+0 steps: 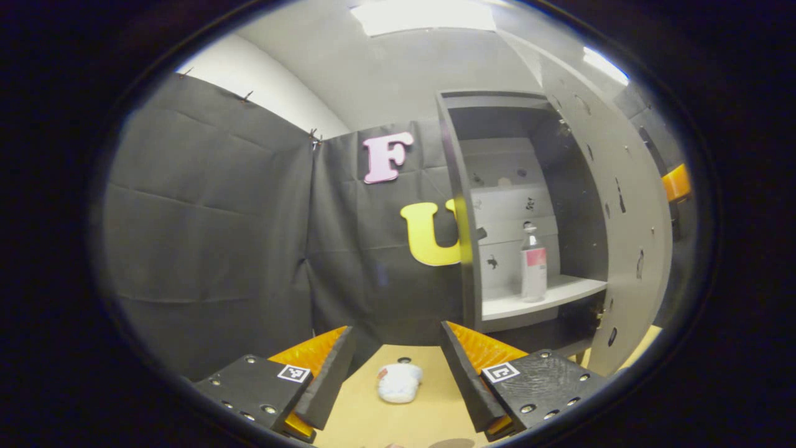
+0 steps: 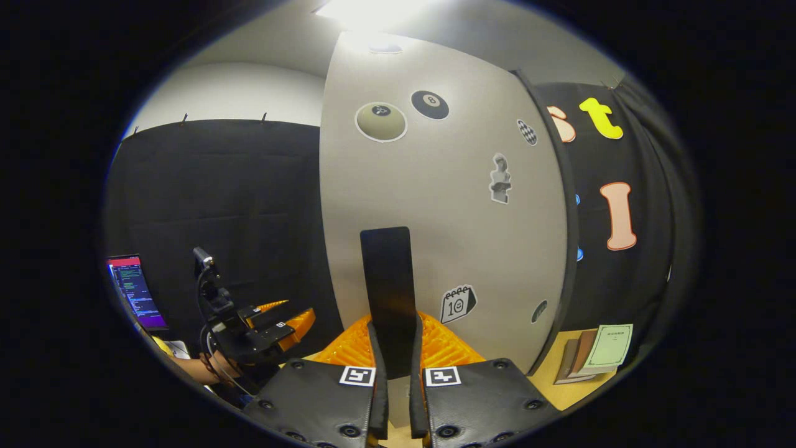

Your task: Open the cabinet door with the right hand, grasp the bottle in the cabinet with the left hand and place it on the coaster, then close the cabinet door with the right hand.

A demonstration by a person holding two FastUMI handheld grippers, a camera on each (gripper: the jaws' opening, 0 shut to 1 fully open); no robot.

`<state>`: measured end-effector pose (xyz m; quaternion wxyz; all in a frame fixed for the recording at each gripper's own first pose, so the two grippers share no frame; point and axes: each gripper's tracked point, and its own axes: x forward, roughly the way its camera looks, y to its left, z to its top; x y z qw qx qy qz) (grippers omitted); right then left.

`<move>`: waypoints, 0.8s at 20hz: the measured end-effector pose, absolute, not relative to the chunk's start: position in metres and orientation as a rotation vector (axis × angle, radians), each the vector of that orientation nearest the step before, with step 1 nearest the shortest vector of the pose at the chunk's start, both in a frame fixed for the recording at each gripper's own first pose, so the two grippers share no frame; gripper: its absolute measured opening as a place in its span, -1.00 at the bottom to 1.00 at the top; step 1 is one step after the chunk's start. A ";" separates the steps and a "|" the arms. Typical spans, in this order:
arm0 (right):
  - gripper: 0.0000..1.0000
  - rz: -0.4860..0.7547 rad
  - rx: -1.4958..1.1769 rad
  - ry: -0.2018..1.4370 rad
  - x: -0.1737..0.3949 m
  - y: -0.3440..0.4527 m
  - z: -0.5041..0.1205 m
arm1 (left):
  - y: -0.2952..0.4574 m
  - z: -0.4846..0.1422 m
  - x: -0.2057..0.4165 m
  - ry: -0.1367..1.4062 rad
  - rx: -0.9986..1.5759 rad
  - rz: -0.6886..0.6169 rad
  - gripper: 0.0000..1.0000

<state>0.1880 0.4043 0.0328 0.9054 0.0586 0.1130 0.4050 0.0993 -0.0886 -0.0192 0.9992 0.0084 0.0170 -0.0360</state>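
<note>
The grey cabinet (image 1: 457, 205) stands open, its door (image 1: 622, 211) swung out to the right. A clear bottle (image 1: 533, 266) with a pink label stands upright on the white shelf (image 1: 559, 291) inside. My left gripper (image 1: 398, 351) is open and empty, low over the table, well short of the bottle. A white round coaster (image 1: 399, 382) lies on the table between its fingers. In the right gripper view, my right gripper (image 2: 395, 333) is shut on the black vertical door handle (image 2: 387, 274) of the sticker-covered door (image 2: 448, 205). The left gripper (image 2: 273, 326), held by a hand, shows open at the left.
The tan table (image 1: 429, 404) runs under the cabinet. Some books (image 2: 594, 354) lie on the table to the right of the door. A lit monitor (image 2: 134, 292) stands at the far left. Black cloth walls close in the booth.
</note>
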 end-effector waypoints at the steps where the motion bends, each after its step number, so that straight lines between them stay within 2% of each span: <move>1: -0.70 0.830 0.117 0.231 0.187 0.401 0.033 | -0.100 -0.020 0.099 0.034 0.019 -0.087 0.66; 6: -0.70 0.788 0.108 0.224 0.179 0.370 0.036 | -0.151 -0.020 0.094 0.040 0.001 -0.144 0.66; 7: -0.75 0.778 0.109 0.221 0.181 0.365 0.036 | -0.160 -0.021 0.091 0.045 -0.003 -0.152 0.66; 8: -0.71 0.765 0.105 0.216 0.182 0.360 0.036 | -0.166 -0.021 0.089 0.047 -0.004 -0.156 0.66; 10: -0.77 0.738 0.096 0.206 0.185 0.352 0.035 | -0.175 -0.017 0.083 0.043 -0.002 -0.163 0.66; 12: -0.71 0.706 0.103 0.202 0.188 0.343 0.035 | -0.181 -0.015 0.077 0.042 0.006 -0.162 0.67; 16: -0.72 0.632 0.108 0.184 0.200 0.325 0.034 | -0.192 -0.013 0.066 0.047 0.000 -0.156 0.69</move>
